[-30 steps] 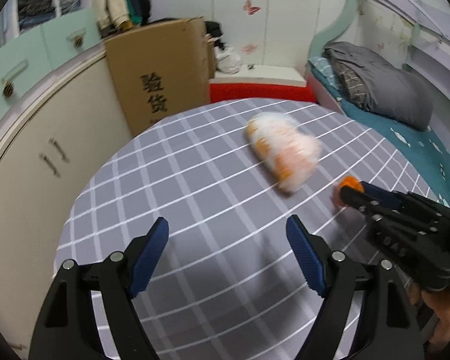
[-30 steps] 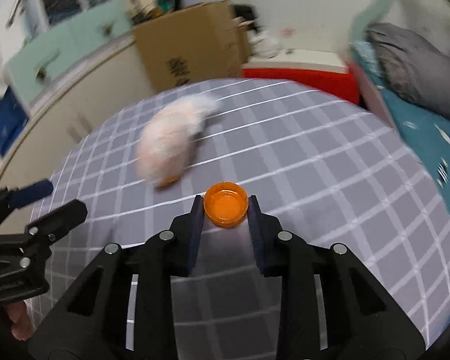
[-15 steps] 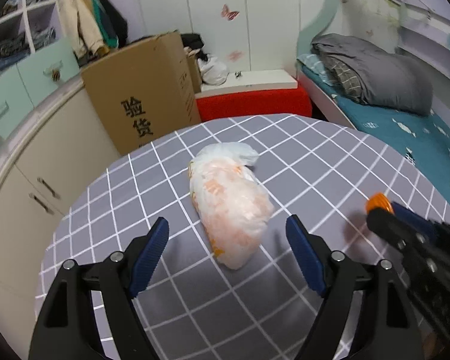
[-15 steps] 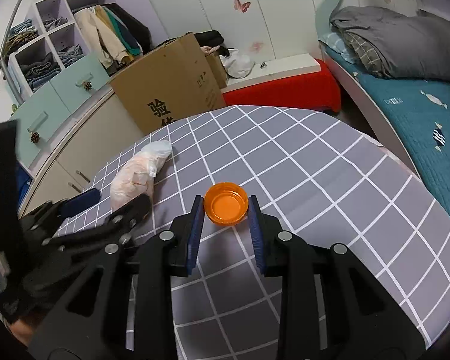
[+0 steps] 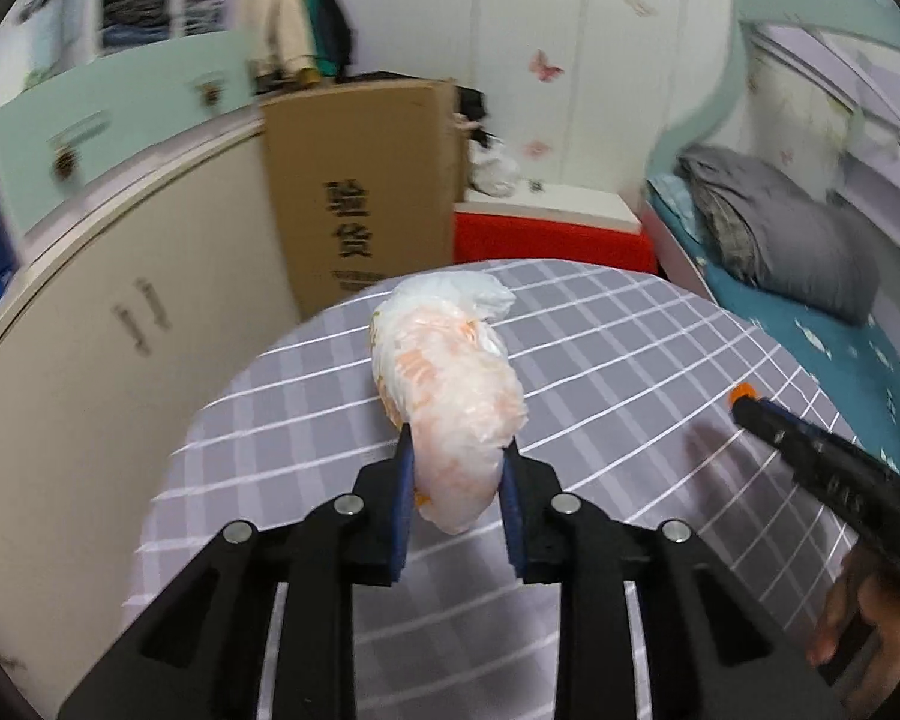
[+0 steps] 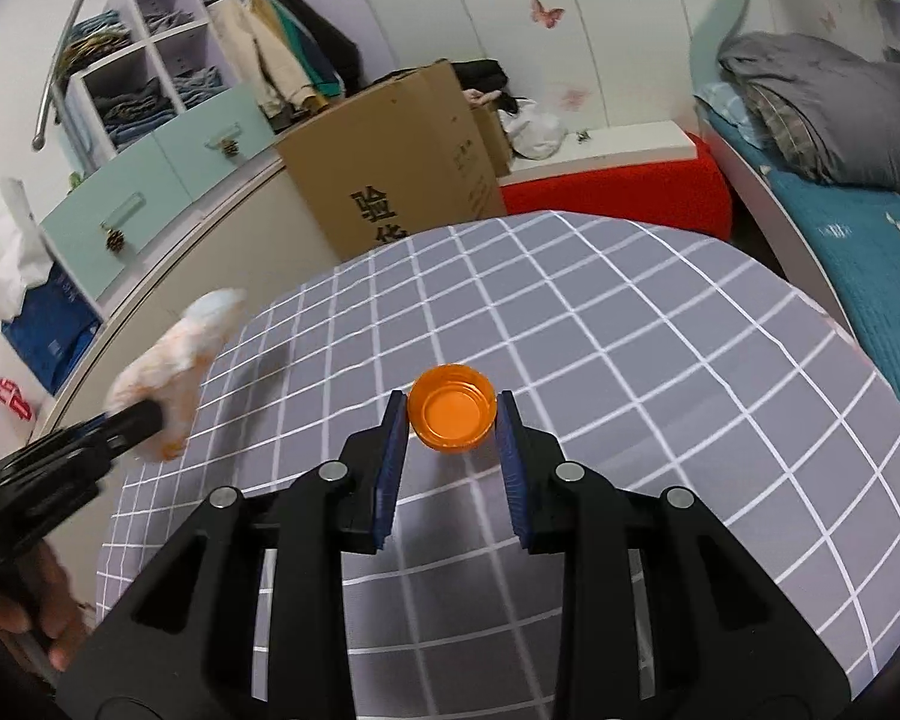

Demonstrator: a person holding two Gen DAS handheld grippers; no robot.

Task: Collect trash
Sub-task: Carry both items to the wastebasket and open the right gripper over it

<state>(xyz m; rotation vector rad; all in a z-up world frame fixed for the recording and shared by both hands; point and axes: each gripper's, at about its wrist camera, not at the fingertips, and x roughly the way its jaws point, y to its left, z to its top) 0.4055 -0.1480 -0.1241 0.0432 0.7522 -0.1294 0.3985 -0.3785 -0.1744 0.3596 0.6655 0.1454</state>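
Observation:
My left gripper (image 5: 455,456) is shut on a crumpled white and orange plastic bag (image 5: 444,384), pinching its near end, over the grey checked table (image 5: 630,348). From the right wrist view the bag (image 6: 168,360) looks lifted off the table near its left edge, in the left gripper (image 6: 144,417). My right gripper (image 6: 451,414) is shut on an orange bottle cap (image 6: 451,415), open side up, held above the table's middle. The cap (image 5: 742,391) and the right gripper (image 5: 744,405) show at the right of the left wrist view.
A tall cardboard box (image 6: 390,186) stands behind the table, beside a cream cabinet (image 5: 90,324). A red bench (image 6: 618,192) lies behind, a bed with a grey quilt (image 6: 822,120) to the right. White and blue bags (image 6: 24,294) sit at the far left.
My left gripper has moved onto the plastic bag and shut on its near end, then raised it. My right gripper still holds the orange cap and has hardly shifted.

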